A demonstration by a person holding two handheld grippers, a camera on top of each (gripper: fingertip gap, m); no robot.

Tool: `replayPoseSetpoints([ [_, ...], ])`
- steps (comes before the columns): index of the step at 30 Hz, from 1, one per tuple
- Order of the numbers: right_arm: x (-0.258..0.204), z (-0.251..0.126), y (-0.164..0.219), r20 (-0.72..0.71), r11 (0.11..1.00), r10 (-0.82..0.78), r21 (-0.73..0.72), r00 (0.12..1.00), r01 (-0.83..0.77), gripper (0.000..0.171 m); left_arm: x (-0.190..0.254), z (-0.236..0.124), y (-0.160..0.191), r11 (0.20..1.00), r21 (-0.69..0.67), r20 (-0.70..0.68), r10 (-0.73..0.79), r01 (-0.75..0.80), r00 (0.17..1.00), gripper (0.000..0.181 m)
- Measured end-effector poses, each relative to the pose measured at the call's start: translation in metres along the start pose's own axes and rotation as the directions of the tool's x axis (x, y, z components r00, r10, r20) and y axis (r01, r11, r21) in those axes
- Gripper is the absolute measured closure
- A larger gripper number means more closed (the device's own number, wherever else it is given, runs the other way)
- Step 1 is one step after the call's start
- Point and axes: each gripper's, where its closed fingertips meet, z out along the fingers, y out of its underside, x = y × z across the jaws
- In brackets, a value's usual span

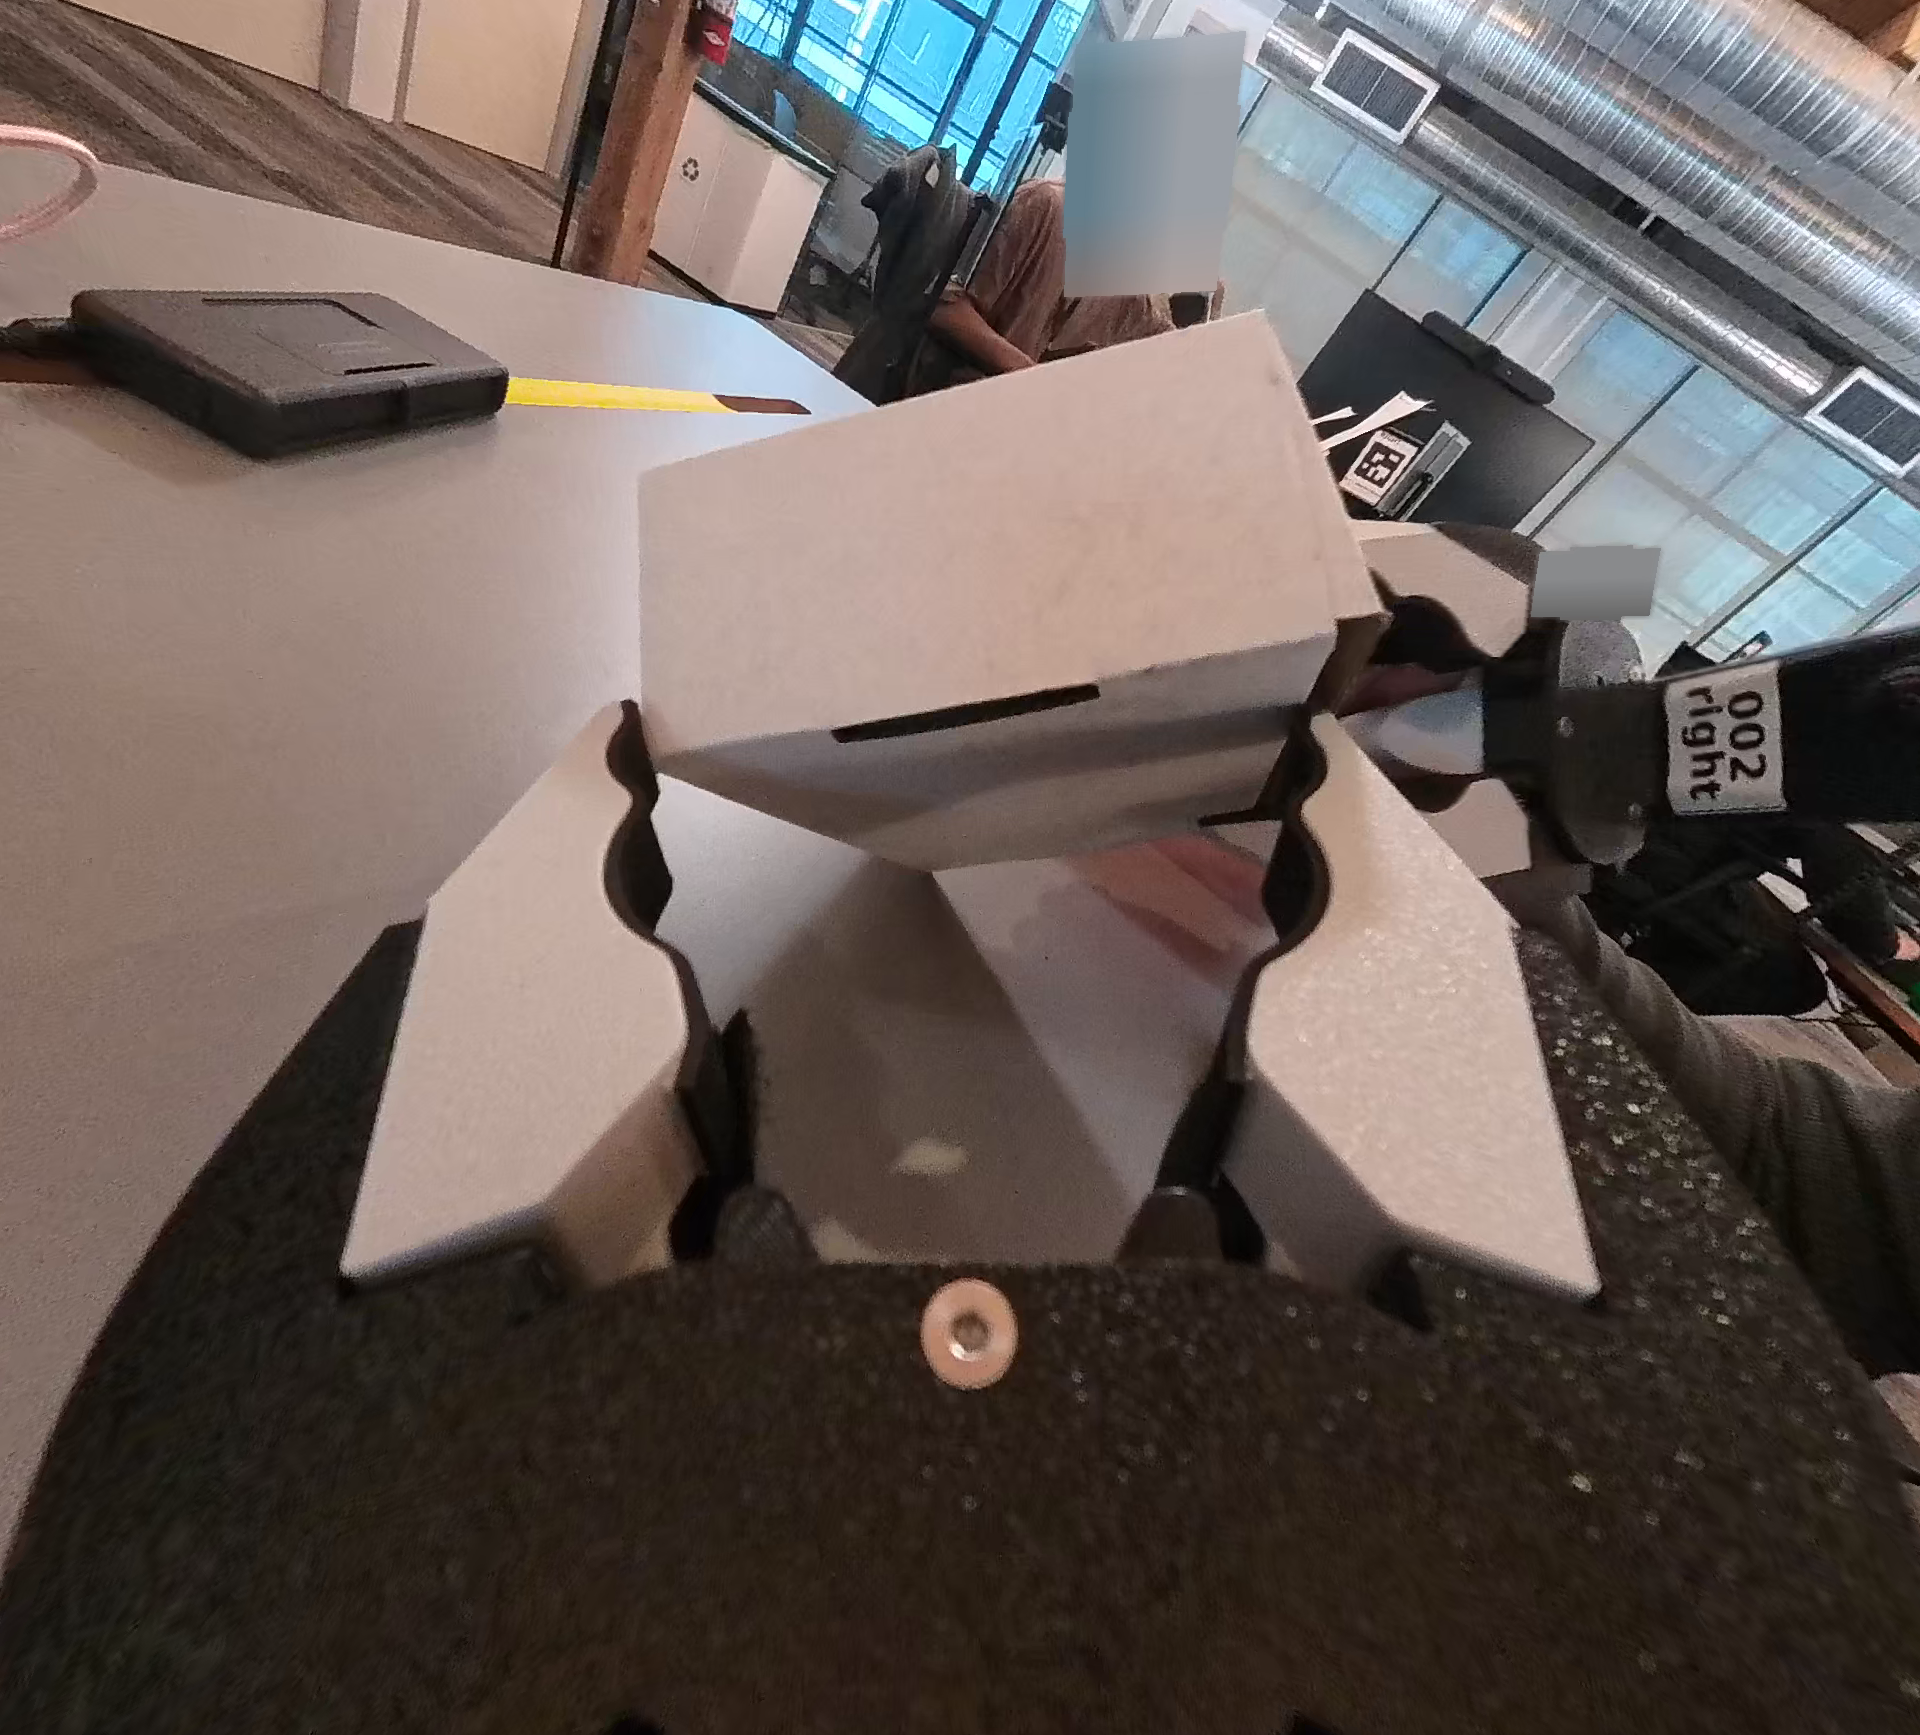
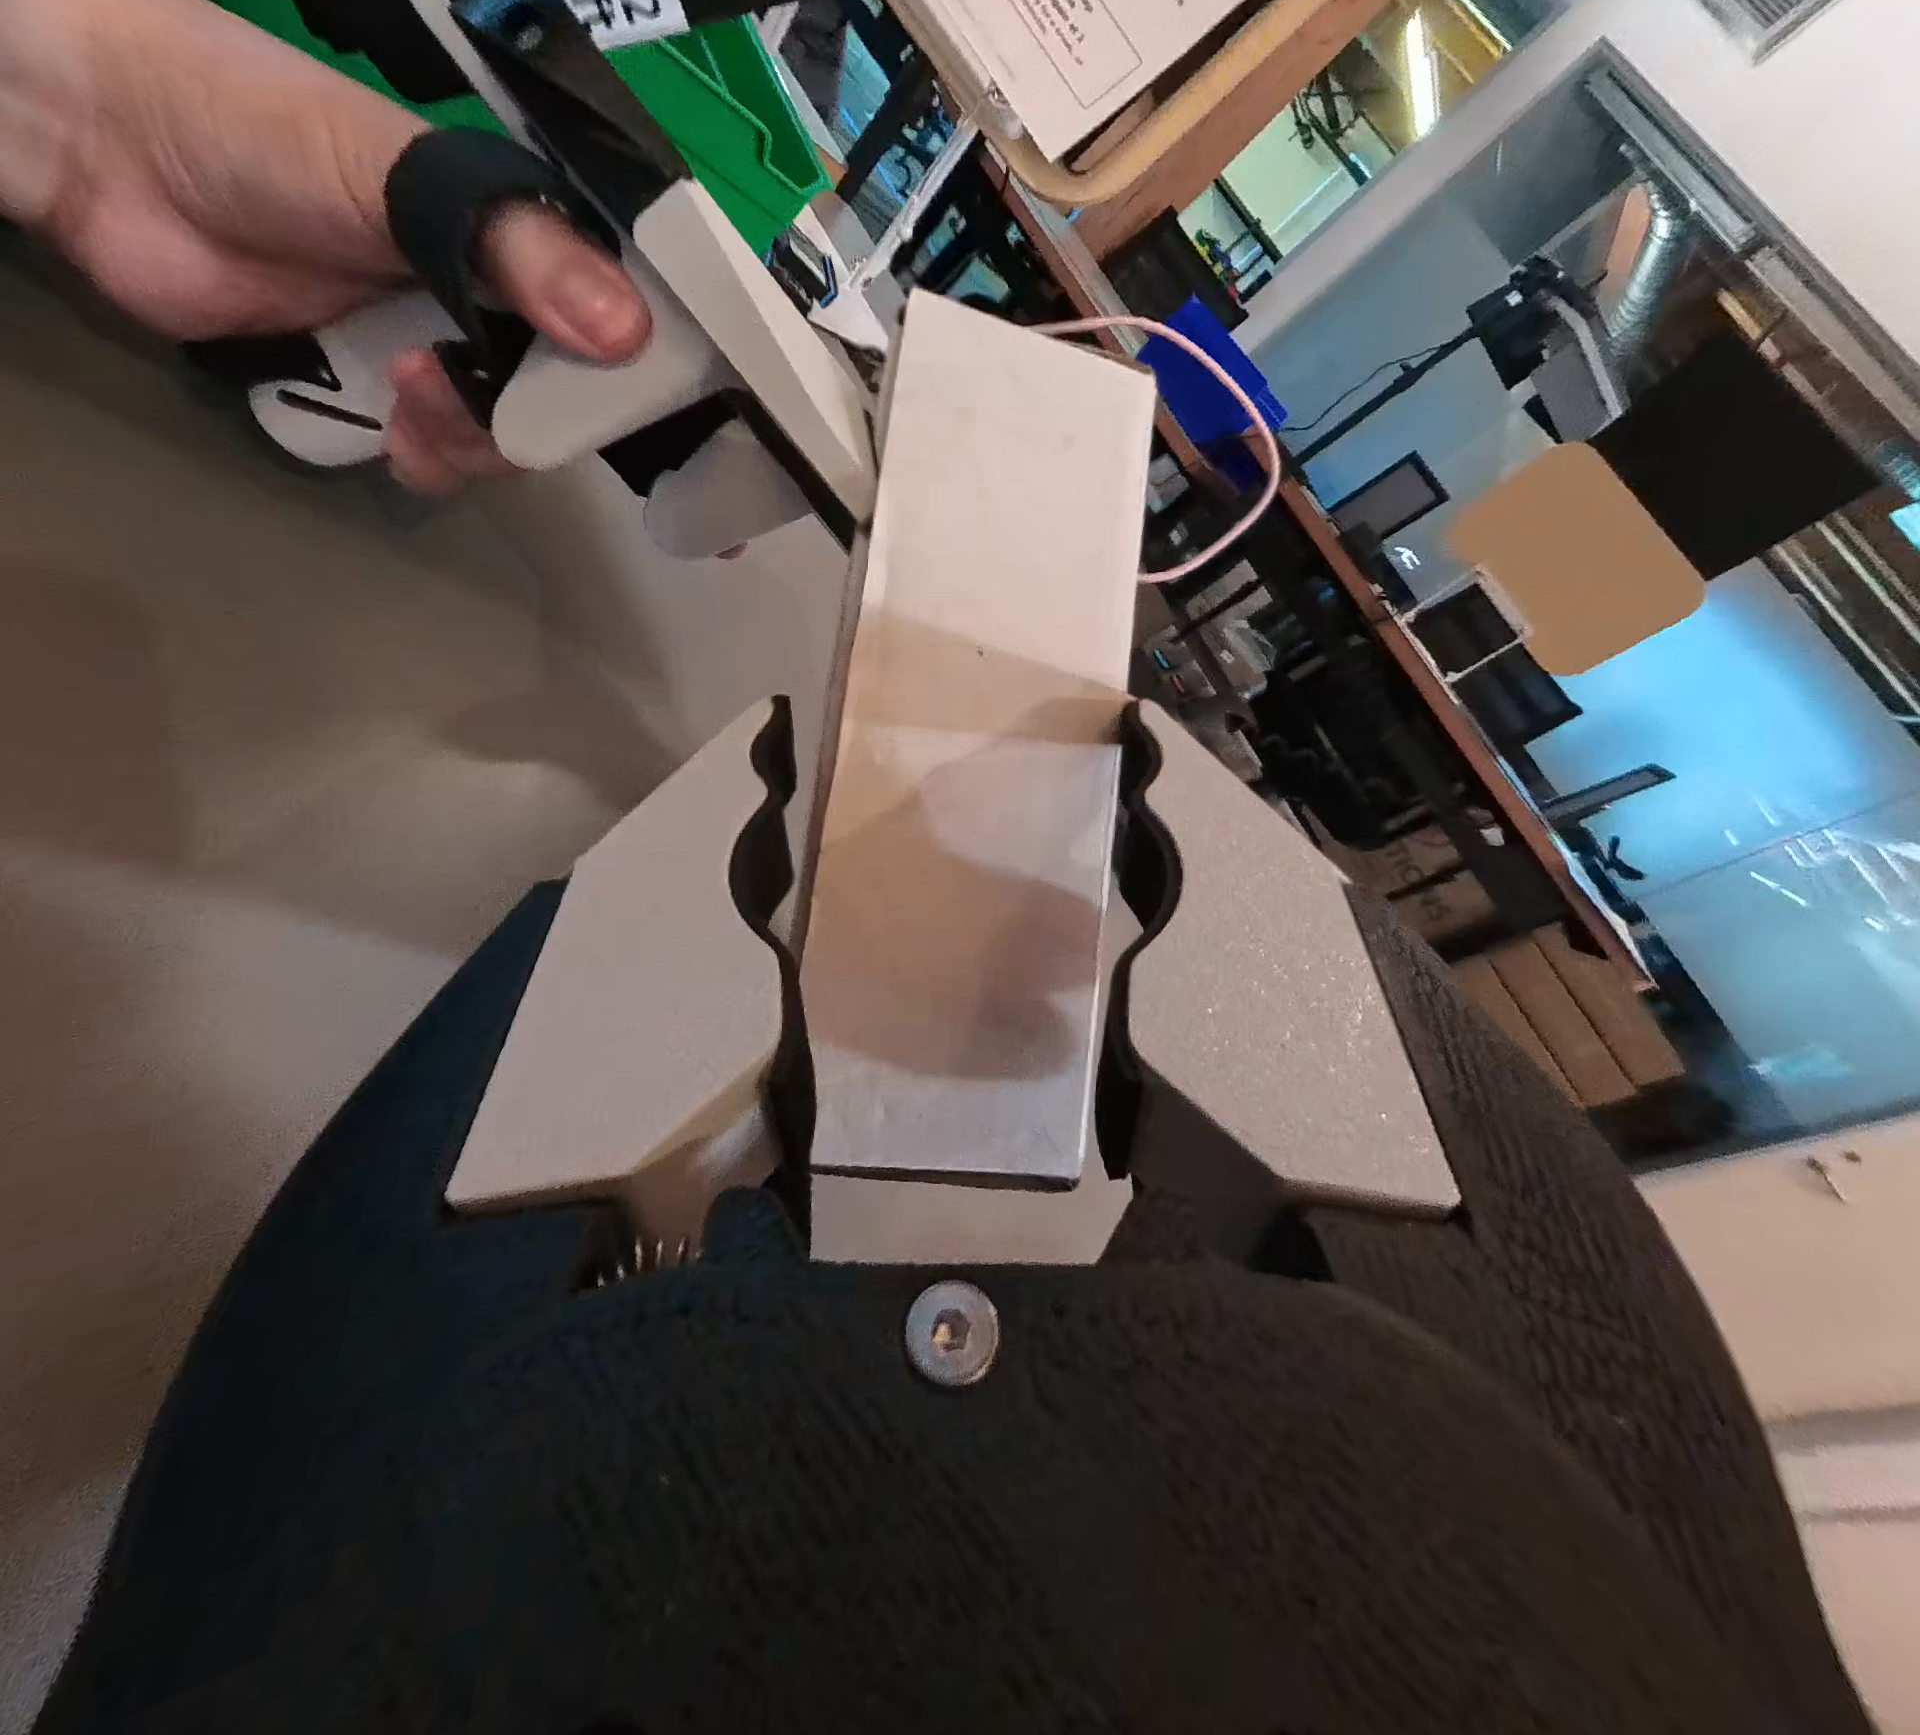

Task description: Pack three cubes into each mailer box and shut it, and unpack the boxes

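Gripping one closed white mailer box (image 1: 977, 605) between them, both tongs clamp opposite ends.

Left gripper (image 1: 961, 812) — white wavy-edged fingers, speckled black body, silver screw; right gripper (image 2: 961, 812) alike.

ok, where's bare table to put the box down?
Free: the wide white table left of the mailer box, between it and the black device with the yellow strip behind. Crowded: the right end, where the right gripper clamps it; the left gripper holds the near edge.
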Motion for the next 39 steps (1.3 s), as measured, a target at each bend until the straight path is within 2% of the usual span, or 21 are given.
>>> replayPoseSetpoints([
  [4,0.010,-0.009,-0.011,-0.027,0.996,0.038,0.081,0.999,-0.036,0.114,-0.002,0.000,0.002,1.000,-0.012,0.004,0.001,-0.001,1.000,0.064],
  [7,0.008,-0.009,-0.009,-0.029,0.999,-0.029,0.041,0.999,0.030,0.114,-0.001,0.001,0.004,0.999,-0.027,0.002,0.018,-0.018,1.000,0.064],
  [10,0.004,-0.007,-0.008,-0.033,0.997,-0.080,0.022,0.996,0.080,0.124,-0.003,0.001,0.006,0.999,-0.041,0.005,0.019,-0.019,1.000,0.064],
  [11,0.003,-0.007,-0.007,-0.034,0.996,-0.089,0.018,0.995,0.090,0.128,-0.005,0.001,0.007,0.999,-0.047,0.014,0.024,-0.023,1.000,0.088],
  [12,0.007,-0.008,-0.008,-0.067,0.994,-0.105,0.021,0.992,0.107,0.145,-0.014,-0.004,0.007,0.998,-0.052,0.073,0.043,-0.039,0.996,0.112],
  [13,0.022,-0.012,-0.009,-0.157,0.991,-0.127,0.012,0.979,0.131,0.148,-0.011,-0.008,0.003,0.995,-0.015,0.035,0.103,-0.102,0.994,0.136],
  [14,0.025,-0.015,-0.008,-0.160,0.988,-0.151,0.001,0.975,0.153,0.158,-0.011,-0.010,0.001,0.997,-0.010,0.029,0.082,-0.082,0.996,0.161],
  [17,0.025,-0.015,-0.006,-0.149,0.994,-0.104,0.021,0.983,0.108,0.158,-0.012,-0.011,-0.010,0.996,0.046,0.046,0.068,-0.070,0.997,0.160],
  [21,0.022,-0.013,-0.007,-0.145,0.994,-0.105,0.025,0.984,0.110,0.159,-0.009,-0.008,-0.006,0.996,0.030,0.045,0.079,-0.080,0.996,0.146],
  [26,0.019,-0.012,-0.009,-0.131,0.993,-0.103,0.043,0.986,0.109,0.157,-0.009,-0.009,-0.006,0.997,0.033,0.032,0.073,-0.074,0.997,0.139],
  [28,0.017,-0.012,-0.008,-0.117,0.993,-0.103,0.051,0.988,0.110,0.140,-0.011,-0.008,-0.005,0.998,0.028,0.035,0.063,-0.064,0.997,0.132],
  [30,0.019,-0.011,-0.006,-0.120,0.994,-0.088,0.049,0.989,0.094,0.110,-0.012,-0.008,-0.003,0.998,0.026,0.032,0.051,-0.052,0.998,0.131],
  [32,0.020,-0.008,0.001,-0.103,0.998,-0.058,0.015,0.993,0.060,0.091,-0.012,-0.008,-0.003,0.999,0.021,0.031,0.049,-0.049,0.998,0.131],
  [34,0.021,-0.006,0.008,-0.093,0.999,-0.039,-0.003,0.995,0.039,0.084,-0.013,-0.008,-0.001,0.998,0.010,0.034,0.058,-0.059,0.998,0.131],
  [39,0.027,-0.004,0.026,-0.079,0.997,0.079,-0.013,0.994,-0.080,0.084,-0.015,-0.006,0.002,0.999,0.000,0.031,0.039,-0.039,0.999,0.131],
])
